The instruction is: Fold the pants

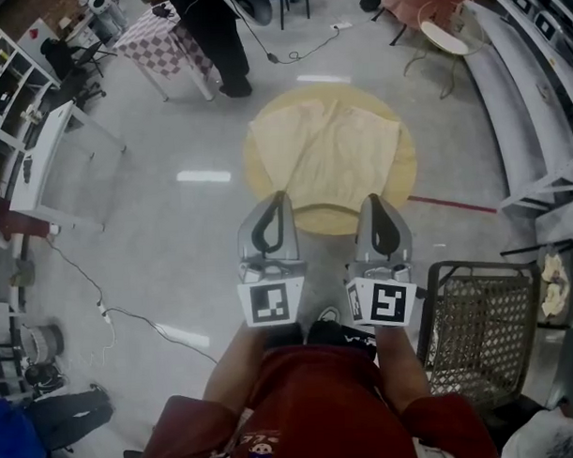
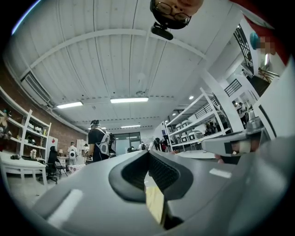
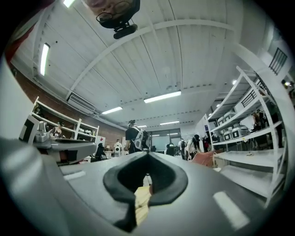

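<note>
Cream pants (image 1: 326,152) lie spread in a rough square on a round yellow table (image 1: 398,187) in the head view. My left gripper (image 1: 279,195) and right gripper (image 1: 372,199) are held side by side at the table's near edge, tips aimed toward it. Both are shut with nothing between their jaws and neither touches the pants. In the left gripper view the left gripper (image 2: 148,152) points slightly upward at the room, with a pale yellow sliver below the jaws. The right gripper (image 3: 148,154) looks the same in its own view.
A wire mesh basket (image 1: 478,329) stands close on my right. A person (image 1: 219,38) stands beyond the table beside a checkered table (image 1: 163,45). A white table (image 1: 40,166) and a floor cable (image 1: 111,314) are at left; shelving (image 1: 535,93) lines the right.
</note>
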`<action>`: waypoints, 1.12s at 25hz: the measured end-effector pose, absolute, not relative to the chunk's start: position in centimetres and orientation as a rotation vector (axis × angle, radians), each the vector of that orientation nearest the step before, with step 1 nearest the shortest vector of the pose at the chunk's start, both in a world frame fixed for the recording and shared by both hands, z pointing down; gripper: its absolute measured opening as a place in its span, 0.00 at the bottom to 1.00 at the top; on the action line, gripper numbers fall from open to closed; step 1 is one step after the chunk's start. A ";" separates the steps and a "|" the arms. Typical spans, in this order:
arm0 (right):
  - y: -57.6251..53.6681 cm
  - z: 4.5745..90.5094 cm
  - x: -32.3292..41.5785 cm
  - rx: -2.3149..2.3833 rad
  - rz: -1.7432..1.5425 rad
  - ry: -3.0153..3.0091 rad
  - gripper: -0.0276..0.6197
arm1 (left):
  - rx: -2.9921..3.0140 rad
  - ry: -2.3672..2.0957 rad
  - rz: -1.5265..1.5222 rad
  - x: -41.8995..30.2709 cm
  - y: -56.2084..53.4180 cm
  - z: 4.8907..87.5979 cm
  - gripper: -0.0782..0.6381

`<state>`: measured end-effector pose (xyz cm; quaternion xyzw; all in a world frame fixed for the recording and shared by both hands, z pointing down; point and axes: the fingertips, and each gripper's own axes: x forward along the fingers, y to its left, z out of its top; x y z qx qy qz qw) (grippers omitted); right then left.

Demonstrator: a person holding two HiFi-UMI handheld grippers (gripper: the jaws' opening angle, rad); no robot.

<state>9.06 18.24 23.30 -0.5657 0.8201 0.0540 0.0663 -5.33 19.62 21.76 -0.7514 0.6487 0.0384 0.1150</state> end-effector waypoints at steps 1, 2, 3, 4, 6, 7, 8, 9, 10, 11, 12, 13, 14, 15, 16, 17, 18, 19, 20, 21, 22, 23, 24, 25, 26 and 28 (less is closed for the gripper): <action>18.2 23.5 9.2 -1.695 0.158 2.481 0.04 | -2.194 1.908 0.112 -5.2 19.7 21.9 0.12; 18.2 23.6 9.2 -1.685 0.157 2.489 0.04 | -2.187 1.912 0.104 -5.1 19.8 22.0 0.12; 18.0 23.6 9.1 -1.677 0.156 2.497 0.04 | -2.181 1.916 0.093 -5.2 19.8 22.1 0.12; 17.8 23.6 9.0 -1.669 0.155 2.503 0.04 | -2.178 1.920 0.085 -5.2 19.8 22.2 0.12; 17.6 23.7 8.7 -1.658 0.152 2.516 0.04 | -2.173 1.928 0.079 -5.5 19.7 22.3 0.12; 17.6 23.8 8.4 -1.655 0.153 2.523 0.04 | -2.172 1.930 0.074 -5.7 19.7 22.4 0.12; 17.5 23.9 8.1 -1.653 0.152 2.528 0.04 | -2.172 1.930 0.069 -6.1 19.6 22.5 0.12; 17.4 24.1 7.6 -1.651 0.150 2.532 0.04 | -2.173 1.933 0.067 -6.5 19.5 22.7 0.12; 17.2 24.3 7.1 -1.651 0.146 2.535 0.04 | -2.174 1.937 0.072 -7.1 19.4 22.7 0.12; 17.0 24.3 6.5 -1.653 0.144 2.537 0.04 | -2.175 1.940 0.083 -7.7 19.3 22.6 0.12; 16.9 24.3 5.8 -1.654 0.147 2.539 0.04 | -2.176 1.942 0.095 -8.4 19.1 22.6 0.12; 16.8 24.2 5.0 -1.657 0.154 2.540 0.04 | -2.178 1.942 0.106 -9.1 18.9 22.5 0.12; 16.7 24.2 4.2 -1.660 0.163 2.539 0.04 | -2.181 1.940 0.115 -9.9 18.7 22.5 0.12; 16.6 24.1 3.3 -1.664 0.172 2.538 0.04 | -2.187 1.937 0.124 -10.7 18.5 22.5 0.12; 16.5 24.0 2.4 -1.670 0.180 2.536 0.04 | -2.194 1.933 0.134 -11.6 18.3 22.5 0.12; 16.4 24.0 1.4 -1.677 0.188 2.534 0.04 | -2.201 1.928 0.141 -12.6 18.0 22.6 0.12; 16.2 24.0 0.4 -1.684 0.195 2.531 0.04 | -2.207 1.918 0.146 -13.6 17.8 22.7 0.12; 16.1 24.0 -0.7 -1.693 0.201 2.527 0.04 | -2.211 1.906 0.151 -14.6 17.5 22.7 0.12; 15.9 23.9 -1.9 -1.704 0.207 2.522 0.04 | -2.217 1.893 0.158 -15.7 17.2 22.6 0.12; 15.8 23.8 -3.0 -1.716 0.216 2.518 0.04 | -2.224 1.881 0.166 -16.9 16.9 22.5 0.12; 15.6 23.7 -4.3 -1.729 0.226 2.513 0.04 | -2.233 1.872 0.174 -18.1 16.5 22.4 0.12; 15.4 23.6 -5.7 -1.743 0.235 2.508 0.04 | -2.242 1.863 0.180 -19.4 16.1 22.3 0.12; 15.2 23.6 -7.1 -1.757 0.241 2.502 0.04 | -2.252 1.853 0.184 -20.9 15.7 22.2 0.12; 14.9 23.5 -8.5 -1.771 0.242 2.495 0.04 | -2.261 1.844 0.190 -22.3 15.4 22.1 0.12; 14.7 23.5 -9.9 -1.784 0.243 2.488 0.04 | -2.271 1.839 0.202 -23.8 15.1 22.0 0.12; 14.2 23.5 -12.5 -1.814 0.245 2.474 0.04 | -2.291 1.830 0.229 -26.6 14.5 21.7 0.12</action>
